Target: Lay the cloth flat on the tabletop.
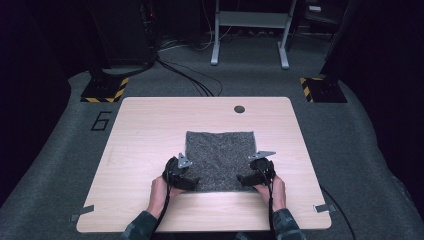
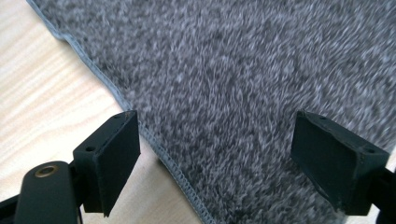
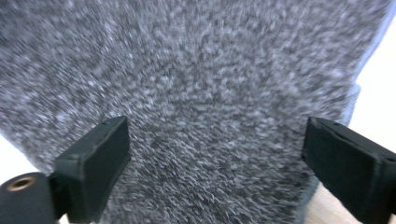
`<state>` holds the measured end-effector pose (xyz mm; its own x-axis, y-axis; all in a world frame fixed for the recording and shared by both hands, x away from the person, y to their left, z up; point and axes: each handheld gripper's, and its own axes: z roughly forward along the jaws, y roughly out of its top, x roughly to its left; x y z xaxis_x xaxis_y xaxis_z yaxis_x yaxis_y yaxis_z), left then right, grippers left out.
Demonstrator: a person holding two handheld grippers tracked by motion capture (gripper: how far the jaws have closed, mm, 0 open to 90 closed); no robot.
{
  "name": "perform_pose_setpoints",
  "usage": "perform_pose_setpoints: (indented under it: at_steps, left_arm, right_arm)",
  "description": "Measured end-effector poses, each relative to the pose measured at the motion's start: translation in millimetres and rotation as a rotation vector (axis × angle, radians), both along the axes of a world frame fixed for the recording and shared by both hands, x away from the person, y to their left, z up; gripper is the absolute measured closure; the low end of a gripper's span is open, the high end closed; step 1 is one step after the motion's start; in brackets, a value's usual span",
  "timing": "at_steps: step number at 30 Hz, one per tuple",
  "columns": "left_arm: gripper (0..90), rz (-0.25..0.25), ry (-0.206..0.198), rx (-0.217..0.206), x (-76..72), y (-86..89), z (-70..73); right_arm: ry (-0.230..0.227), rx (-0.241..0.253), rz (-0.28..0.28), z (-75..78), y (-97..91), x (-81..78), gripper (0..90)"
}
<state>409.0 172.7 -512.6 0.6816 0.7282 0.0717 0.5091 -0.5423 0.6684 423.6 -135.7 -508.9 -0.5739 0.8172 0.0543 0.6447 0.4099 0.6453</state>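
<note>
A grey fuzzy cloth (image 1: pixel 220 157) lies flat in the middle of the wooden table (image 1: pixel 150 125). My left gripper (image 1: pixel 187 182) rests at its near left corner, and my right gripper (image 1: pixel 245 179) at its near right corner. In the left gripper view the left gripper (image 2: pixel 215 135) is open, its jaws spread over the cloth (image 2: pixel 233 93) and its stitched edge, with bare table (image 2: pixel 46 93) to the left. The right gripper view has the right gripper (image 3: pixel 215 135) open too, jaws wide apart above the cloth (image 3: pixel 196 84). Neither holds anything.
A round cable hole (image 1: pixel 239 109) sits near the table's far edge. Grey tape strips (image 1: pixel 82 212) (image 1: pixel 325 207) mark the near corners. Beyond the table are cables on the floor, two yellow-and-black stand bases (image 1: pixel 105 90) (image 1: pixel 322 89) and a white frame (image 1: pixel 250 30).
</note>
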Motion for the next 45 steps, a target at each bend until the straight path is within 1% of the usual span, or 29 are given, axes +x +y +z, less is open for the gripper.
perform_pose_setpoints:
  at_steps: [1, 4, 5, 6, 7, 8, 9, 10, 11, 12, 13, 16, 17, 19, 20, 21, 23, 24, 26, 28, 30, 32, 33, 37, 38, 40, 41, 42, 45]
  left_arm:
    - [15.5, 0.004, 0.0, 0.005, -0.5, -0.1, -1.1]
    - [15.3, 0.005, 0.0, 0.009, -1.9, 1.7, -4.7]
    - [15.3, 0.005, -0.003, 0.004, -2.2, 2.4, -5.2]
    - [15.3, 0.003, -0.001, 0.005, -2.8, 3.5, -5.3]
    - [15.2, 0.006, -0.007, -0.003, -3.2, 3.7, -6.1]
    - [15.2, 0.011, -0.008, 0.003, -3.9, 4.3, -5.8]
    - [15.2, 0.01, -0.013, -0.002, -4.6, 5.1, -6.5]
    - [15.1, 0.011, -0.001, -0.003, -5.8, 6.0, -6.1]
    - [15.1, 0.011, -0.01, -0.005, -6.6, 6.8, -6.7]
    - [15.0, 0.017, -0.01, -0.014, -8.1, 7.2, -7.3]
    - [15.0, 0.008, -0.001, -0.007, -9.4, 8.7, -6.6]
    - [15.0, 0.015, -0.01, -0.025, -13.1, 10.1, -8.2]
    - [15.0, 0.012, -0.008, -0.011, -14.5, 10.8, -7.5]
    - [15.0, 0.013, -0.01, -0.013, -17.1, 11.7, -7.6]
    - [15.0, 0.011, -0.005, -0.016, -18.3, 12.3, -7.4]
    - [14.9, 0.014, -0.012, -0.02, -19.9, 12.3, -8.0]
    - [14.9, 0.01, -0.015, -0.02, -23.4, 12.9, -8.2]
    - [15.0, 0.016, -0.014, -0.019, -25.4, 12.7, -8.1]
    - [15.0, 0.014, -0.019, -0.011, -28.7, 13.1, -7.9]
    - [15.0, 0.019, -0.026, -0.019, -31.3, 13.5, -8.8]
    - [15.0, 0.018, -0.014, -0.023, -33.2, 14.6, -8.5]
    - [15.0, 0.023, -0.012, -0.027, -34.9, 15.3, -8.8]
    - [15.0, 0.017, -0.01, -0.02, -35.7, 16.2, -8.3]
    - [15.0, 0.02, -0.006, -0.025, -40.1, 17.9, -8.3]
    - [15.0, 0.021, -0.007, -0.016, -41.4, 18.8, -8.1]
    - [15.0, 0.02, -0.013, -0.025, -44.1, 19.7, -8.9]
    - [15.0, 0.013, -0.018, -0.015, -45.3, 20.7, -8.7]
    - [15.0, 0.014, -0.018, -0.033, -46.2, 20.8, -9.8]
    - [13.6, 0.019, -0.023, -0.014, -47.1, 20.7, -7.9]
  right_arm:
    - [0.011, -0.001, -0.007, -2.0, 0.6, -0.5, 6.3]
    - [0.016, -0.014, -0.007, -7.9, 0.3, -0.6, 4.7]
    - [0.01, -0.014, -0.016, -8.7, 1.0, -2.7, 4.9]
    - [0.003, -0.023, -0.001, -8.9, 0.6, -2.8, 4.8]
    - [0.003, -0.028, -0.01, -9.3, 1.9, -4.3, 4.7]
    - [-0.01, -0.036, -0.005, -10.0, 2.0, -4.4, 4.5]
    - [-0.009, -0.042, -0.006, -10.2, 2.9, -5.7, 4.0]
    - [-0.019, -0.047, -0.003, -11.2, 3.9, -6.5, 3.4]
    - [-0.016, -0.048, -0.004, -11.2, 4.5, -7.8, 3.2]
    - [-0.014, -0.043, -0.012, -11.5, 5.4, -9.2, 3.2]
    - [-0.024, -0.046, 0.001, -11.7, 4.7, -9.3, 3.2]
    - [-0.028, -0.042, 0.005, -12.2, 5.1, -11.8, 3.3]
    - [-0.026, -0.043, 0.005, -12.2, 5.5, -13.0, 3.4]
    - [-0.034, -0.043, 0.014, -12.5, 5.8, -14.5, 3.7]
    - [-0.018, -0.039, 0.001, -11.9, 6.8, -16.9, 3.8]
    - [-0.031, -0.04, 0.015, -12.3, 6.4, -17.1, 3.8]
    - [-0.033, -0.043, 0.023, -12.3, 6.4, -19.4, 4.0]
    - [-0.03, -0.043, 0.015, -12.3, 7.0, -21.2, 4.1]
    - [-0.036, -0.041, 0.023, -12.6, 7.0, -23.5, 4.3]
    - [-0.034, -0.036, 0.022, -12.7, 7.7, -26.7, 4.4]
    - [-0.036, -0.045, 0.033, -12.4, 7.6, -27.8, 4.4]
    - [-0.027, -0.038, 0.028, -12.3, 9.0, -30.4, 4.5]
    - [-0.036, -0.039, 0.031, -12.7, 9.2, -30.9, 4.6]
    - [-0.033, -0.04, 0.03, -12.5, 10.3, -35.4, 4.9]
    - [-0.035, -0.04, 0.032, -12.5, 10.4, -36.2, 4.9]
    - [-0.034, -0.037, 0.037, -12.5, 11.0, -38.1, 4.9]
    - [-0.036, -0.039, 0.043, -12.6, 11.0, -38.6, 4.9]
    - [-0.036, -0.04, 0.044, -12.5, 11.0, -39.2, 4.9]
    - [-0.032, -0.038, 0.043, -12.7, 11.9, -40.3, 3.7]
